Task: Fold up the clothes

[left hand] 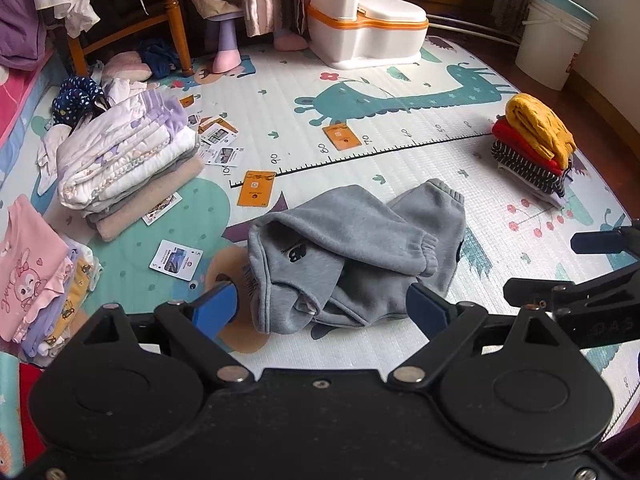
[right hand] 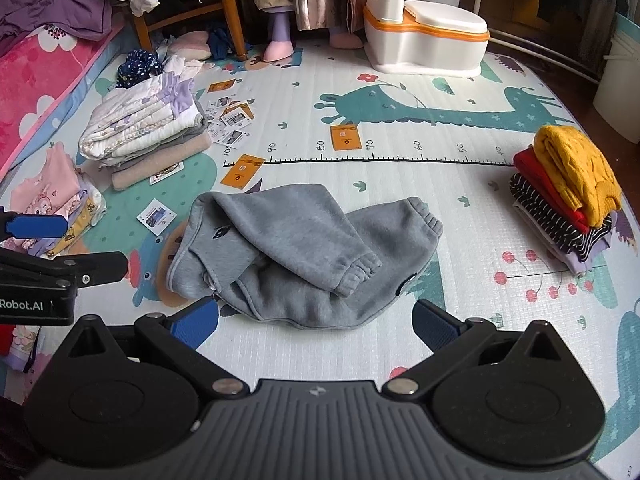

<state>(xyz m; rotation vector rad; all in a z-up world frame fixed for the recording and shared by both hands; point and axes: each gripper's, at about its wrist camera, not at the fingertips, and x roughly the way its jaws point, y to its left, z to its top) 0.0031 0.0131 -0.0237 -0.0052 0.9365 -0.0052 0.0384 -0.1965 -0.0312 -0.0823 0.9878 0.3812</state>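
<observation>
Grey sweatpants lie rumpled mid-mat, both hand-held grippers spread and empty above them.

The play mat covers the floor of a cluttered room, with a child's potty at its far edge and a wooden chair behind. Folded stacks sit to the left and right. The grey sweatpants lie between them, legs crossed over each other; thick fleece, they look soft, floppy and fairly weighty, best pinched at the waistband or cuffs. The left hand-held gripper and right hand-held gripper hang just short of the near edge. Cards litter the mat.
</observation>
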